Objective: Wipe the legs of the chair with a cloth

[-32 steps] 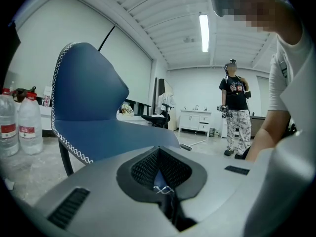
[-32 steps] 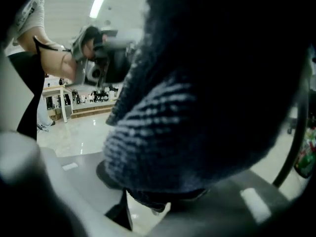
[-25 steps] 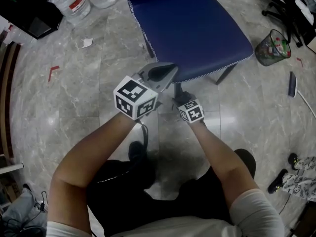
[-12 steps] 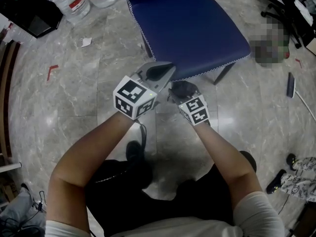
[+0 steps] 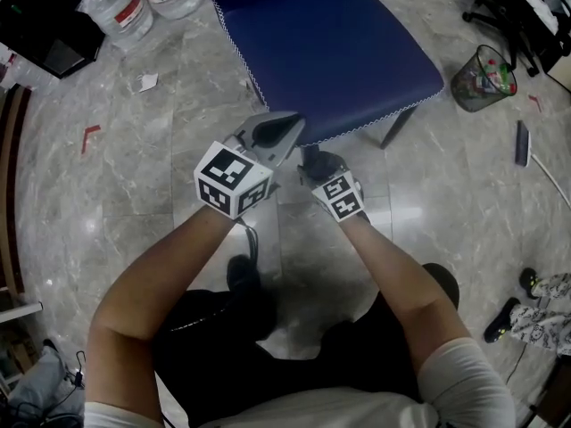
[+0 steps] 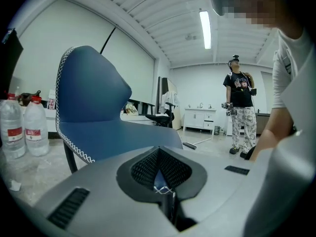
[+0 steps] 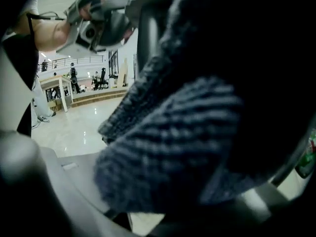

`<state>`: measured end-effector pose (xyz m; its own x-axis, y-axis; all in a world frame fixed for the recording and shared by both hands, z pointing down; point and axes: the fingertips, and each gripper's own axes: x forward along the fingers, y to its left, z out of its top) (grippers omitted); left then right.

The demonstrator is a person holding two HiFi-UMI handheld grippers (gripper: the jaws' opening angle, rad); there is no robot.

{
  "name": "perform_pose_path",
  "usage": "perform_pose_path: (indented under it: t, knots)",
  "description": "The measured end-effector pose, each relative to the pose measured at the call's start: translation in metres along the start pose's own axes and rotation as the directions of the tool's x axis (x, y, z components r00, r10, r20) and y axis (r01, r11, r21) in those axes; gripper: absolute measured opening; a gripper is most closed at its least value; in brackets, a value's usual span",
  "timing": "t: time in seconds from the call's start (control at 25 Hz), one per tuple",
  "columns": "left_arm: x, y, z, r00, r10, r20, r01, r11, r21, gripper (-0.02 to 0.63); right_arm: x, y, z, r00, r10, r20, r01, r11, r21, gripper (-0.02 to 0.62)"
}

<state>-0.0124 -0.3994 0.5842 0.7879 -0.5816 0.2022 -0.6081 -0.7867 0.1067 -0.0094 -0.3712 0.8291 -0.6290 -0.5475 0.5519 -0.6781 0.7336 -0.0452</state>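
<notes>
Head view: a person is standing over a blue chair [image 5: 339, 52] on a grey marble floor [image 5: 134, 176], both forearms reaching toward the seat's near corner.

Left gripper [image 5: 284, 129] is sitting at that corner. In its own view the jaws are drawn together, pinching a sliver of blue seat with white zigzag stitching between the pads [image 6: 148, 168].

Right gripper [image 5: 328, 178] is lying just right of the left one and lower, under the seat edge. Its jaws are clamping a dark ribbed cloth [image 7: 168, 152], which is filling most of the right gripper view. The cloth is bunching against a dark upright chair leg [image 7: 148, 38]; how far it is wrapping around cannot be told. From above, the cloth [image 5: 321, 161] is showing as a dark lump just below the seat's near edge.

Another leg [image 5: 395, 126] is slanting out at the right. Two water bottles [image 5: 120, 7] are standing far left; a wire bin [image 5: 482, 77] far right.
</notes>
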Motion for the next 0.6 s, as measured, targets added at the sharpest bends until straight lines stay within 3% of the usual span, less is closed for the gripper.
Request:
perform_pose_path:
  t: [0.16,0.28,0.4,0.52,0.6]
  knots:
    - [0.001,0.0,-0.002,1.0,-0.001,-0.018,0.001,1.0,0.012,0.006,0.035,-0.001,-0.078,0.976,0.018,-0.217,0.013,0.99,0.138,0.183]
    - [0.0,-0.001,-0.003,1.0,-0.007,-0.02,0.007,1.0,0.016,0.006,0.038,0.0,-0.083,0.967,0.024,-0.255,0.019,0.986,0.163,0.183]
    - [-0.001,-0.001,-0.003,1.0,0.0,-0.014,0.001,0.999,0.05,0.006,0.024,0.001,-0.049,0.984,0.021,-0.176,0.004,0.991,0.136,0.181]
    - [0.0,0.0,-0.002,1.0,0.012,0.007,-0.012,0.997,0.081,0.006,-0.013,0.001,0.026,1.0,-0.003,0.012,0.002,0.997,0.083,0.175]
    - [0.0,0.0,-0.002,1.0,0.019,0.01,-0.019,0.997,0.071,0.006,-0.041,0.003,0.079,0.99,-0.012,0.14,0.009,1.0,0.023,0.175]
